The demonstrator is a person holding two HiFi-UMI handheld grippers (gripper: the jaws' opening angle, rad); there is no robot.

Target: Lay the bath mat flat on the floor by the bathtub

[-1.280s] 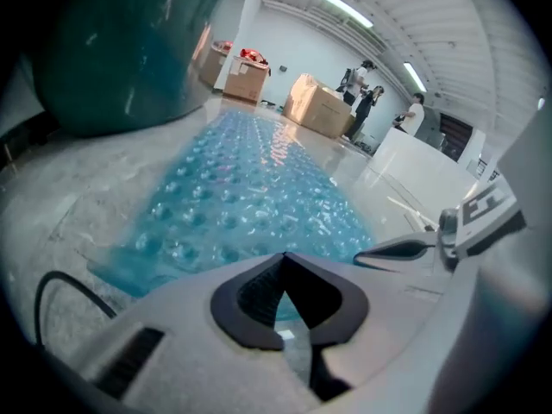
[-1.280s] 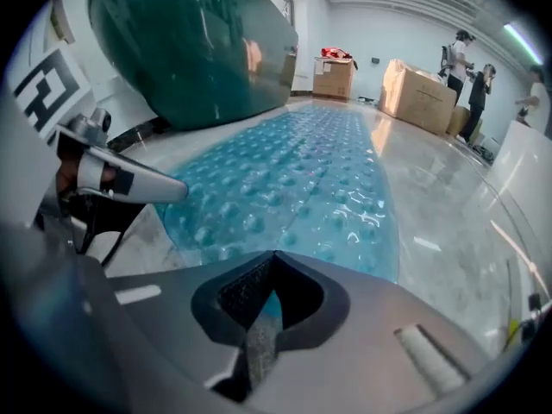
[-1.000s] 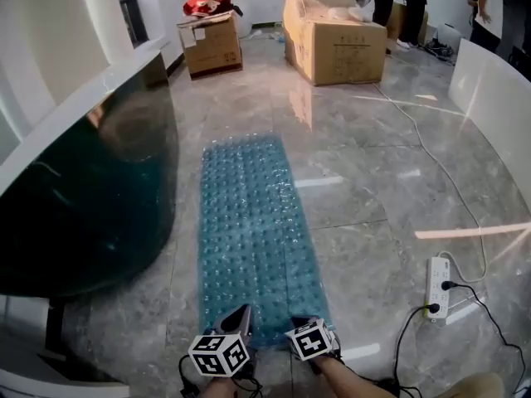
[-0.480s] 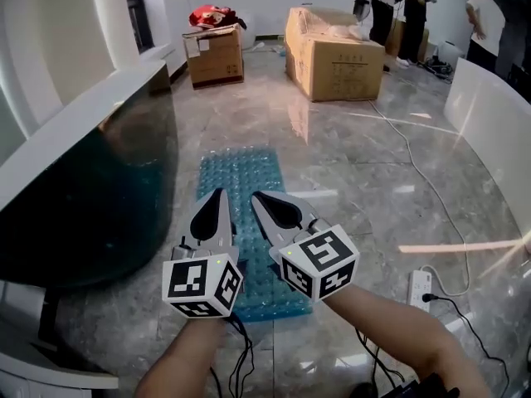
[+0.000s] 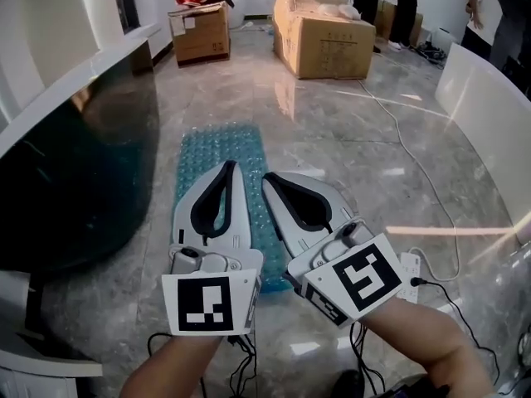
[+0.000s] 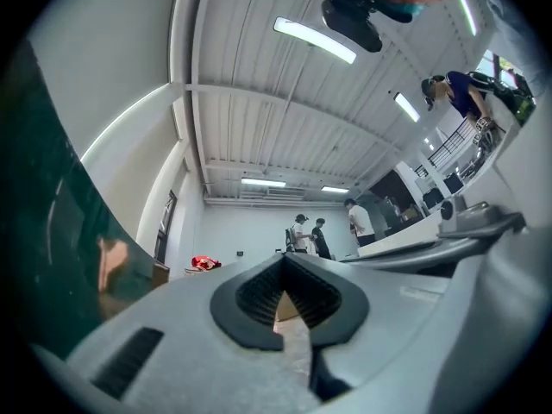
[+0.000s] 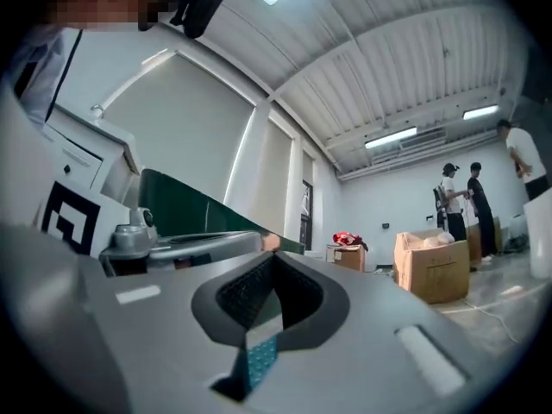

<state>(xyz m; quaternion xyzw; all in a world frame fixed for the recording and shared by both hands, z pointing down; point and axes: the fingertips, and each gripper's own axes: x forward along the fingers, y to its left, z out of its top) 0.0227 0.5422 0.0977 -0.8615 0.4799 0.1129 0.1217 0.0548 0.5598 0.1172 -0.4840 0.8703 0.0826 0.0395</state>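
Nearest, the left tongs [image 5: 231, 169] and right tongs [image 5: 270, 179] hover side by side, both clenched on nothing. Beneath them and running toward 12 o'clock, the blue bath mat [image 5: 220, 143] lies stretched on the marble floor [image 5: 348, 148], with the dark bathtub [image 5: 75, 172] at its 9 o'clock. The laying looks finished. Any next move would only be checking that the near edge sits flat.

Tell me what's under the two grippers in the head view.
The teal bath mat is under them, on the grey floor beside the bathtub. The left gripper and right gripper, both shut and empty, cover much of its near half, so I can't check there.
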